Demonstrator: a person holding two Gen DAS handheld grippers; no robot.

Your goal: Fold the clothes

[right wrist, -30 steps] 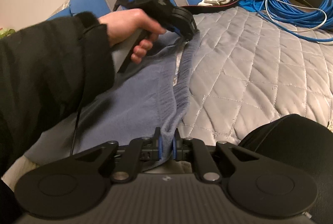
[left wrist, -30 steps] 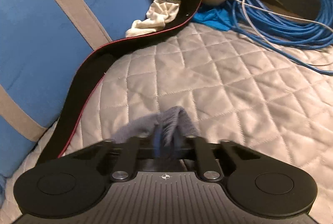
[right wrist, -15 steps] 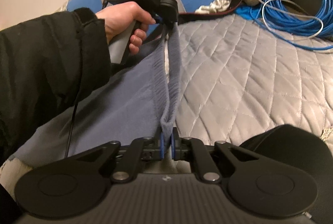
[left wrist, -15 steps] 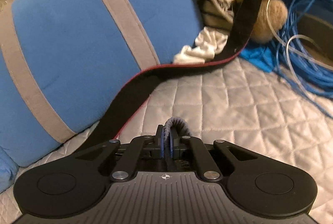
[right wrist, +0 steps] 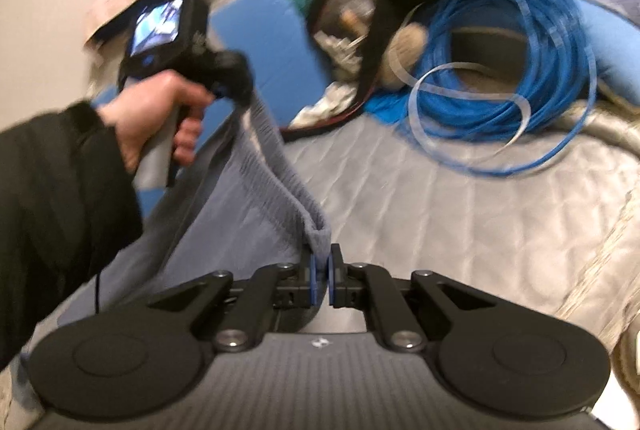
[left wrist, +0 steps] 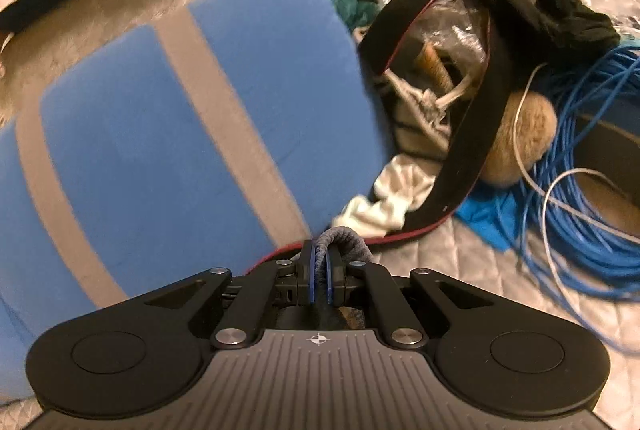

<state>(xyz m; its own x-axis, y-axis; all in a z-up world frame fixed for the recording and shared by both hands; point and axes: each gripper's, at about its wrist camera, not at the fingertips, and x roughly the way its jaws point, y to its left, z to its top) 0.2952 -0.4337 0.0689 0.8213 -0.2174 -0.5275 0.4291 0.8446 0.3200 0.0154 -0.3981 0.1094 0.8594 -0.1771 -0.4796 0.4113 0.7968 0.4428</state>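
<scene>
A blue-grey garment (right wrist: 244, 214) with a ribbed waistband hangs stretched between both grippers above the quilted bed. My right gripper (right wrist: 321, 272) is shut on one end of the waistband. In the right wrist view the left gripper (right wrist: 236, 90), held by a hand in a black sleeve, is shut on the other end, up and to the left. In the left wrist view my left gripper (left wrist: 319, 276) pinches a bunched loop of ribbed waistband (left wrist: 344, 240) that pokes out over its pads. The rest of the garment is hidden below that gripper.
A blue cushion (left wrist: 168, 118) with grey stripes stands at the back left. A black strap (left wrist: 468, 158), white cloth (left wrist: 384, 202), a bag of clutter and a plush toy (left wrist: 516, 146) lie behind. A coil of blue cable (right wrist: 500, 70) sits at the back right on the quilt (right wrist: 460, 222).
Both grippers have risen from the quilt with the waistband held. The band now hangs taut between them, and the garment has lifted off the bed. The views have tilted up toward the clutter.
</scene>
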